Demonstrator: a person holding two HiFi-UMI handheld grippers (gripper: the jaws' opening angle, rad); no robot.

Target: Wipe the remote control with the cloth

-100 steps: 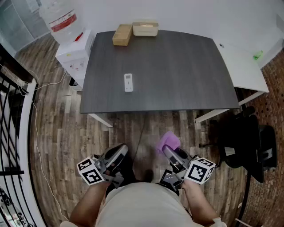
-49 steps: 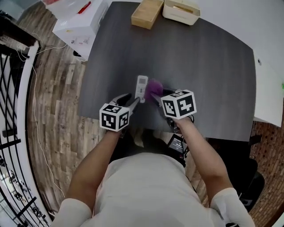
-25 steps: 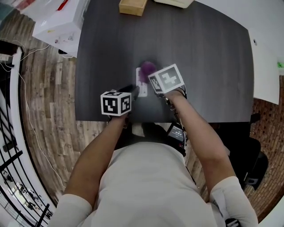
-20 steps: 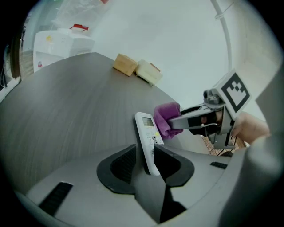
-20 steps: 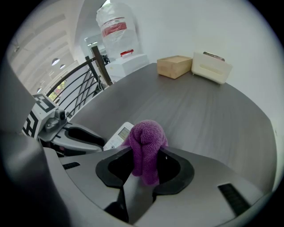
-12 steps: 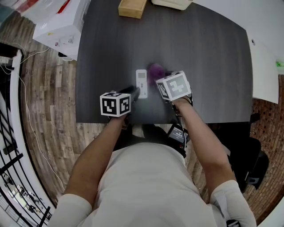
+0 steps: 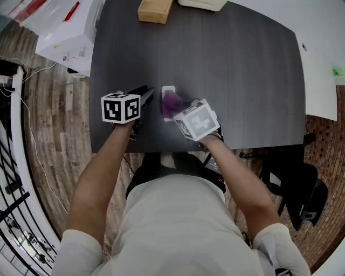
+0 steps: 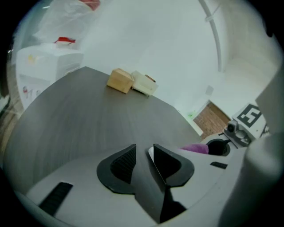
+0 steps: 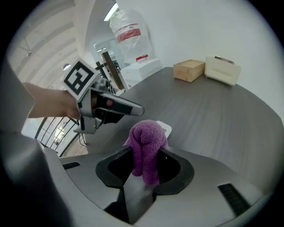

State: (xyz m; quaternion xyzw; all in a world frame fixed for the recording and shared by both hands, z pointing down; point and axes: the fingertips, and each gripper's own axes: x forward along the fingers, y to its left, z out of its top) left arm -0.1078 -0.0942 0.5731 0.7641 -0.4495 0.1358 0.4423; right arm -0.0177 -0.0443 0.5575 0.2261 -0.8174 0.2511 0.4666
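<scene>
A white remote control [image 7: 168, 90] lies on the dark table [image 7: 242, 81], and only its far end shows past the purple cloth [image 7: 172, 102]. My right gripper [image 7: 176, 108] is shut on that cloth [image 9: 146, 142] and holds it down on the remote [image 9: 165, 128]. My left gripper [image 7: 146, 95] hovers just left of the remote, apart from it. Its jaws [image 8: 143, 148] stand a narrow gap apart with nothing between them. In the left gripper view a white sliver of the remote [image 8: 151, 154] peeks past the right jaw, with the cloth [image 8: 195, 148] beyond.
A wooden box [image 7: 154, 9] and a cream box [image 7: 202, 3] sit at the table's far edge. A white cabinet [image 7: 64, 32] stands to the left, a white desk [image 7: 318, 75] to the right and a black chair [image 7: 299, 183] near the right front corner.
The left gripper has drawn left and slightly up, off the remote's near end. The right gripper has swept the cloth from beside the remote back onto it.
</scene>
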